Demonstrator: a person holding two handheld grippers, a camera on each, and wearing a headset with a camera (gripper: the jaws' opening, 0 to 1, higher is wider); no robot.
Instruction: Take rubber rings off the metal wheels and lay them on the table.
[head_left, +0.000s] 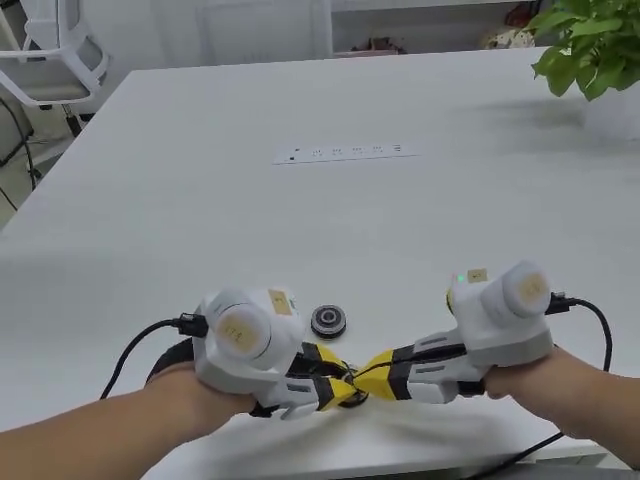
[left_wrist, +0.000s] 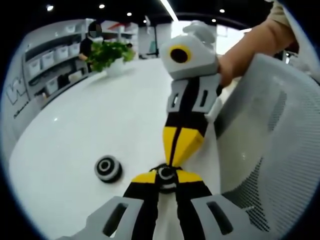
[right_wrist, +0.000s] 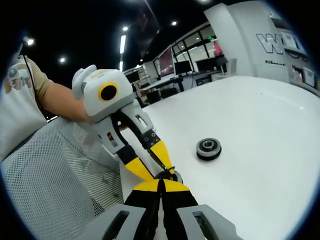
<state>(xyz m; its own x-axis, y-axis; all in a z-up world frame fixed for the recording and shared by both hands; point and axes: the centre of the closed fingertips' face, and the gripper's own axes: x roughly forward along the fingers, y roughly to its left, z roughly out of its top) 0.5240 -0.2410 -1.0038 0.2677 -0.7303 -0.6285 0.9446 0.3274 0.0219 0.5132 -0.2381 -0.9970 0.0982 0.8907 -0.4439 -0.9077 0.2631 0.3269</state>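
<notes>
Low over the near edge of the bench (head_left: 300, 230), both tools meet tip to tip.

- Left hand-held gripper (left_wrist: 165, 176): yellow tips clamped on a small metal wheel (left_wrist: 165, 173), one tip on either side of it. The wheel sits right at the tip ends, lifted just off the bench surface.
- Right hand-held gripper (right_wrist: 162, 184): jaws drawn together, pointing straight at the left one. Its tips touch the rim of the held wheel. Cannot tell whether any rubber is pinched between them, as the contact is too small and crowded.
- Second wheel (head_left: 328, 320): lies flat on the bench, just beyond the meeting tips on the side away from the person, touching neither tool. A dark rubber ring (right_wrist: 208, 155) runs round its rim. From the left hand-held gripper it lies off to that tool's left; from the right one, off to its right.
- Far past both tools, mid-bench: a flat white power strip (head_left: 345, 153).
- Further still, beyond the right hand-held gripper: a leafy plant (head_left: 590, 50) at the far corner.
- Behind the tips, on the person's side: a grey mesh chair (left_wrist: 270, 140).
- A hand grips the body of each tool, and a black cable trails off each.
</notes>
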